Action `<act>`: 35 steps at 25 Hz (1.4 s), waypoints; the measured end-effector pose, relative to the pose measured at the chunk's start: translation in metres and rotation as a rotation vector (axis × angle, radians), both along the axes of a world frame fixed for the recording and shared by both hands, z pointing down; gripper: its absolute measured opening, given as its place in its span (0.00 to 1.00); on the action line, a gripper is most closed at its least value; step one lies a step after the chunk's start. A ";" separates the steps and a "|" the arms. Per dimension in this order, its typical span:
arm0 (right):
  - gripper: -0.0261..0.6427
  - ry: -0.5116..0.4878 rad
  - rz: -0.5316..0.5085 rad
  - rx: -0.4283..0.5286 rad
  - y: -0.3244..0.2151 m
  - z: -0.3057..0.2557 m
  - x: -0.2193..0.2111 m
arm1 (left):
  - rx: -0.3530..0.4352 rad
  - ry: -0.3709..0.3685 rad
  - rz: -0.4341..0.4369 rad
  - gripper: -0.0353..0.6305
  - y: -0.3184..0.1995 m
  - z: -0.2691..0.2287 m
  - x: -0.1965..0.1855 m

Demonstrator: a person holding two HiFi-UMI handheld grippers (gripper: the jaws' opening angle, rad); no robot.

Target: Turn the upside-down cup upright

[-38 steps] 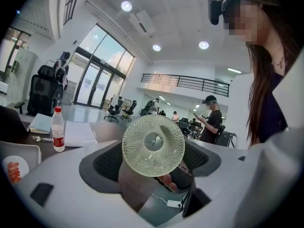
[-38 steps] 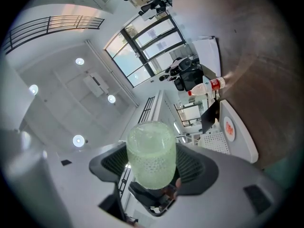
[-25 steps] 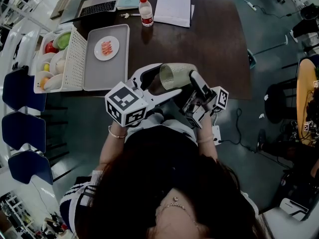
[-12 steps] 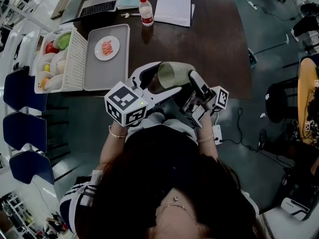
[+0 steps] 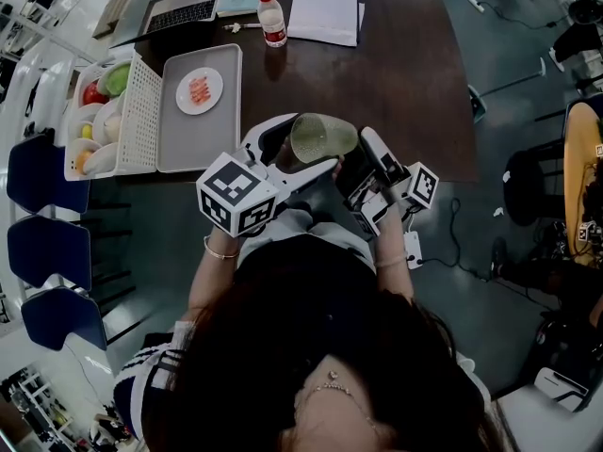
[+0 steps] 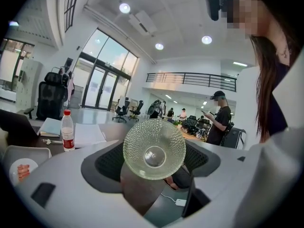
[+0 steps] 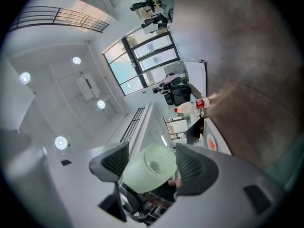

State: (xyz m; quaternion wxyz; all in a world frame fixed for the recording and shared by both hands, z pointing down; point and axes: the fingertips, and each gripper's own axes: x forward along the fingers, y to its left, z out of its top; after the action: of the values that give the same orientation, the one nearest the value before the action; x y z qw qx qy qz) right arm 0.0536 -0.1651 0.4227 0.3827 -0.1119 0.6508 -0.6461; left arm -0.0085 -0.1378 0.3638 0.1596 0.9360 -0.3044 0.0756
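A clear, dimpled glass cup (image 5: 323, 139) hangs on its side in the air over the near edge of the dark table (image 5: 396, 73), its mouth toward my left. My left gripper (image 5: 300, 151) comes in from the left, its jaws closed against the cup's mouth end. In the left gripper view I look straight into the cup (image 6: 154, 149). My right gripper (image 5: 350, 161) comes from the right and is shut on the base end. The right gripper view shows the cup's bottom (image 7: 151, 167) pressed between both pads.
A grey tray (image 5: 198, 111) carries a small plate of food (image 5: 199, 90), beside a white basket (image 5: 105, 121) of produce. At the table's far side are a water bottle (image 5: 271, 19), a white pad (image 5: 325, 8) and a laptop (image 5: 179, 12). Blue chairs (image 5: 42, 248) stand at the left.
The cup and both grippers have shifted slightly away from me, farther over the table edge. The grip on the cup looks unchanged.
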 end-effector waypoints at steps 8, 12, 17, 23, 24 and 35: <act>0.52 0.173 0.084 -0.012 -0.005 0.014 0.012 | -0.010 -0.075 -0.018 0.64 -0.003 0.017 -0.003; 0.44 0.269 0.097 0.004 -0.004 0.017 0.013 | -0.010 -0.140 -0.033 0.64 -0.005 0.029 -0.005; 0.28 0.383 0.125 0.012 -0.003 0.023 0.016 | -0.017 -0.221 -0.042 0.64 -0.009 0.047 -0.006; 0.22 0.664 0.164 0.135 -0.002 0.018 0.017 | -0.014 -0.336 -0.044 0.64 -0.016 0.072 -0.005; 0.21 0.720 0.171 0.146 0.000 0.019 0.017 | -0.018 -0.349 -0.043 0.64 -0.018 0.077 -0.005; 0.13 1.081 0.163 0.242 0.008 0.032 0.018 | -0.045 -0.528 0.001 0.64 -0.023 0.126 -0.001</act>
State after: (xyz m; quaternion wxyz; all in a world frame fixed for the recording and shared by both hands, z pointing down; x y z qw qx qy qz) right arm 0.0714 -0.1566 0.4550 0.0532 -0.4324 0.8133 -0.3858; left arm -0.0099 -0.1611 0.4895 0.0954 0.8803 -0.3331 0.3240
